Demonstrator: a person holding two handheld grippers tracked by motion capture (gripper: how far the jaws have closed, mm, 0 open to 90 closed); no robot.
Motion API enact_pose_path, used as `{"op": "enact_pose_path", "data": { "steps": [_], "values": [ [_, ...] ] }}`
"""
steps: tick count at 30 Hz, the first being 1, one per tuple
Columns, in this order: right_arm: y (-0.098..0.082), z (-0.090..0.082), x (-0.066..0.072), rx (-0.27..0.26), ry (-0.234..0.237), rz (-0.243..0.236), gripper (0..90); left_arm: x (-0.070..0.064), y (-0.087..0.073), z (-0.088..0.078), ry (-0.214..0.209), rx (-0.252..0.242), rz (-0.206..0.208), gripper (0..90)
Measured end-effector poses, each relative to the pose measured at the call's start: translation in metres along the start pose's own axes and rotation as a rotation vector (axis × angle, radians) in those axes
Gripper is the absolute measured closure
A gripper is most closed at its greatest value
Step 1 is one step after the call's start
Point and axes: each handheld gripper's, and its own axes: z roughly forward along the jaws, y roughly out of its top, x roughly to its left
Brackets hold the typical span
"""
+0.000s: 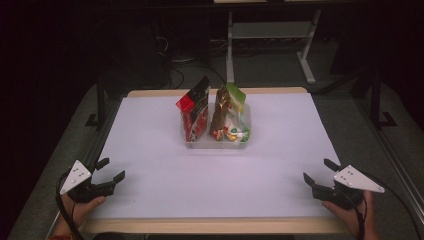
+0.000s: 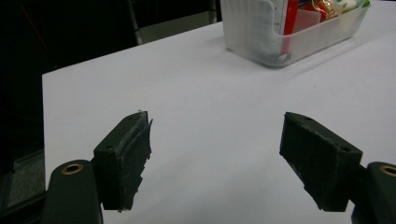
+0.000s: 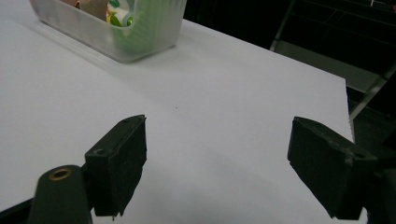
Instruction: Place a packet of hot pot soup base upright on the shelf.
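A clear plastic bin (image 1: 218,144) stands at the middle of the white table, toward the back. In it stand a red and black snack bag (image 1: 195,111) on the left and a gold and green bag (image 1: 227,111) on the right. My left gripper (image 1: 112,170) rests open at the table's front left corner, nothing between its jaws. Open as well, my right gripper (image 1: 319,171) sits at the front right corner with an empty gap. The bin (image 2: 289,32) lies far ahead of the left jaws (image 2: 215,163). Beyond the right jaws (image 3: 217,170) the bin (image 3: 116,28) stands at the upper left.
A white sheet (image 1: 215,170) covers the wooden tabletop (image 1: 210,226). Dark floor, cables and white desk legs (image 1: 305,55) lie behind the table. A metal frame rail (image 1: 395,160) runs along the right side.
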Motion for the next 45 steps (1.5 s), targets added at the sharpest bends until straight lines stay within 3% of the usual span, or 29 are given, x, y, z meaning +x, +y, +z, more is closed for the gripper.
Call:
{"op": "enact_pose_path", "data": {
  "steps": [9, 15, 21, 29, 45],
  "values": [
    [-0.002, -0.001, 0.001, -0.015, -0.003, 0.031, 19.3, 0.004, -0.005, -0.005, 0.014, -0.015, -0.043, 23.7],
    [-0.003, 0.002, 0.006, -0.005, 0.005, 0.011, 19.4, 0.001, -0.004, -0.002, 0.011, -0.015, -0.033, 23.6],
    [-0.005, -0.001, 0.007, -0.002, 0.001, 0.022, 19.6, -0.002, -0.002, -0.002, 0.003, -0.014, -0.021, 23.5],
    [-0.004, 0.0, 0.012, 0.009, -0.001, -0.012, 19.5, -0.002, 0.0, 0.0, -0.002, -0.023, -0.027, 23.5],
    [-0.004, 0.001, 0.012, 0.005, 0.009, -0.003, 19.4, -0.006, 0.002, 0.006, -0.016, -0.008, -0.018, 23.5]
  ]
}}
